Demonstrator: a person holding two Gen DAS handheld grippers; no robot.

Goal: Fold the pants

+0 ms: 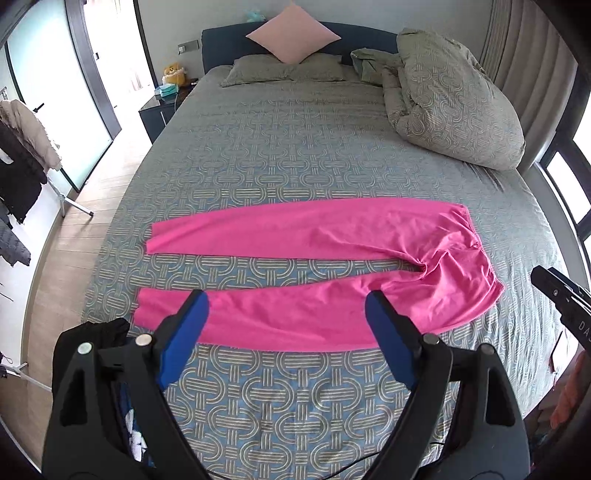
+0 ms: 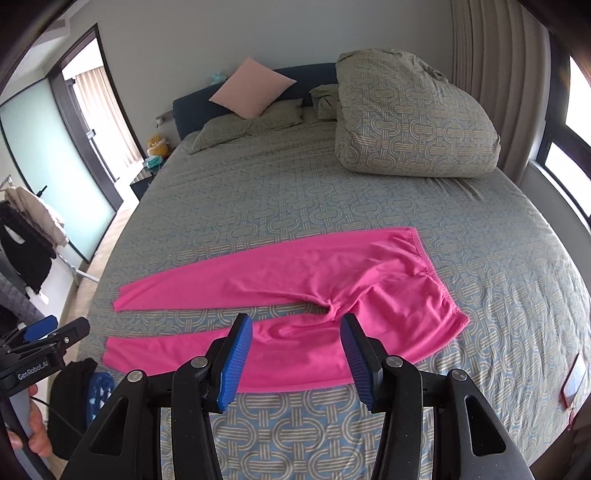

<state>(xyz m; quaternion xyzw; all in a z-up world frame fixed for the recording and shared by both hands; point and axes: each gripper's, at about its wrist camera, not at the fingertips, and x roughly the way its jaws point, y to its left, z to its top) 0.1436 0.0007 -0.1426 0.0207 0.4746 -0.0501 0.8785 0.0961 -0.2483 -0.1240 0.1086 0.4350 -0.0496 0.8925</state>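
Observation:
Bright pink pants (image 1: pixel 436 254) lie flat across the patterned bed (image 1: pixel 295 155), waistband to the right and both legs stretched left with a strip of bedding between them. The right wrist view shows the same pants (image 2: pixel 314 273). My left gripper (image 1: pixel 286 299) hovers above the near leg, its blue pads wide apart and nothing between them. My right gripper (image 2: pixel 296 319) hangs over the crotch and near leg, jaws partly apart and empty. Each gripper shows at the edge of the other view: the left gripper (image 2: pixel 55 339) and the right gripper (image 1: pixel 557 291).
A bundled duvet (image 1: pixel 454 99) fills the far right of the bed, with pillows and a pink cushion (image 1: pixel 293 33) at the headboard. Dark clothes (image 1: pixel 92 332) are heaped at the near left edge. A clothes rack (image 1: pixel 22 166) stands on the floor at left.

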